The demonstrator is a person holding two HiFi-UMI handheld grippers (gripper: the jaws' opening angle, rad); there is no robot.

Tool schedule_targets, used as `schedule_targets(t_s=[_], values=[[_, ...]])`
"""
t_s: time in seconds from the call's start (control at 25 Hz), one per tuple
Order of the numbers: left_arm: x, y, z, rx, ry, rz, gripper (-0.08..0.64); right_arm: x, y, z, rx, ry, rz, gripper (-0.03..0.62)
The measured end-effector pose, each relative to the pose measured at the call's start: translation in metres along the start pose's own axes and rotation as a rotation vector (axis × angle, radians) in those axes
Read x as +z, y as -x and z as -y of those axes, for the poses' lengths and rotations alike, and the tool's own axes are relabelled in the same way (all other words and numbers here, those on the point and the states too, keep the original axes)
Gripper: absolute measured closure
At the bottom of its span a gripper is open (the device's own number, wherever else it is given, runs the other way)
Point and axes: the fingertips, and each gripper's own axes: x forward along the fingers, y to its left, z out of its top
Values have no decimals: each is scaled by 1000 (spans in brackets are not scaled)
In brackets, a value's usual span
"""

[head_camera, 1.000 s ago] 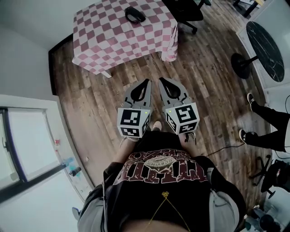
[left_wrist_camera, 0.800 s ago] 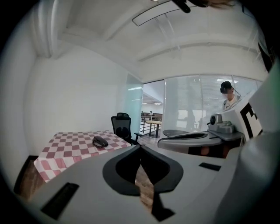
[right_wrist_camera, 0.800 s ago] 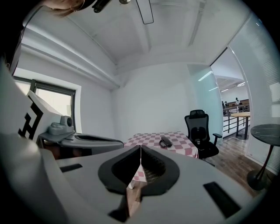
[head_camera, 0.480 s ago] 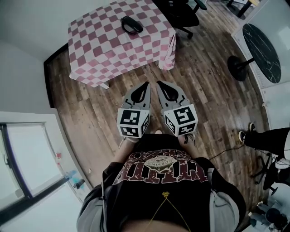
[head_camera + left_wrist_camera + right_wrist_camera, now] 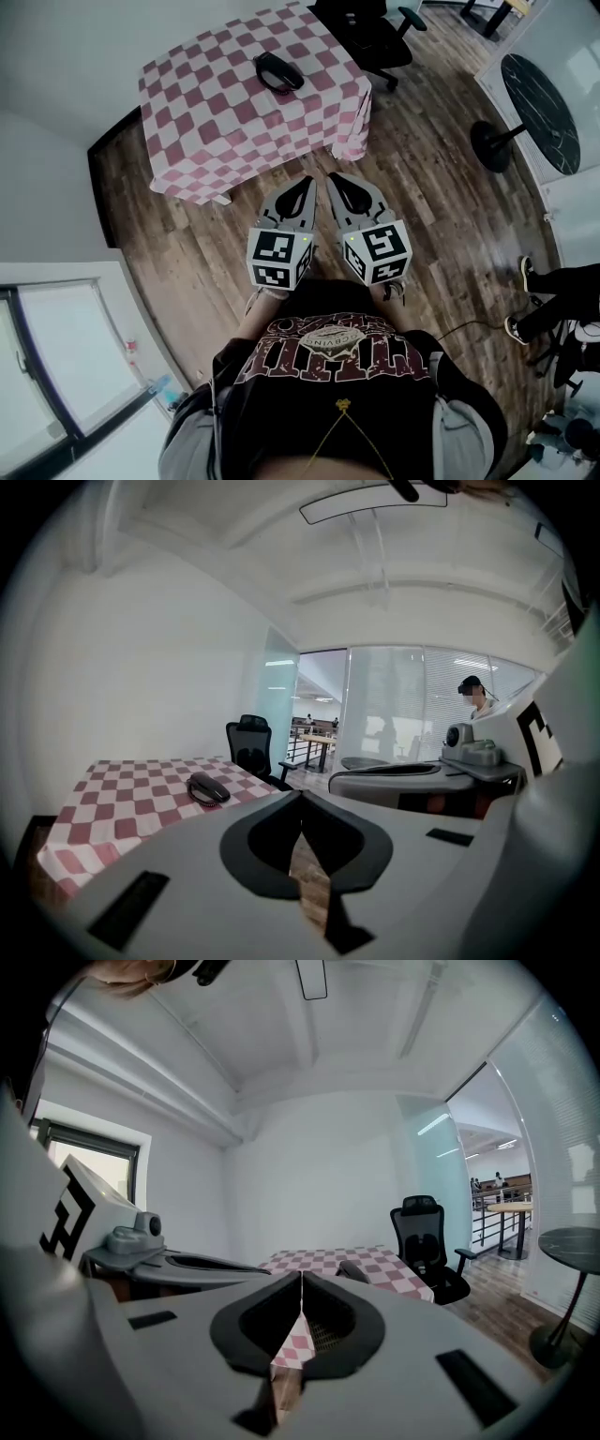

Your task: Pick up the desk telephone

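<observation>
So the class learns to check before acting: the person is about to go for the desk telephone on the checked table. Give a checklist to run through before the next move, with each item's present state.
1. View of the desk telephone: ok, it lies on the checked table.
2. Opening of the left tongs: not ok, shut and empty.
3. Opening of the right tongs: not ok, shut and empty.
4. Reach: not ok, both tongs hang over the wooden floor, short of the table.
5. Which way the desk telephone faces: cannot tell, too small.
</observation>
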Motion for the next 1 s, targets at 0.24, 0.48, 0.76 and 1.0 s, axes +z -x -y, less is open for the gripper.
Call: schedule_targets(t_s=[0.24, 0.48, 0.76, 1.0], values=[[-2, 2, -30, -3, 22, -13, 552, -1, -25, -11, -8, -17, -5, 572], [-1, -4, -47, 6, 40, -14, 552, 0, -42, -14, -5, -13, -16, 572], [6, -29, -64, 19, 50, -22, 552, 6, -71, -1, 23, -11, -32, 572], [23, -60, -80, 34, 50, -13, 552, 20, -101, 23, 49, -3, -30, 572]])
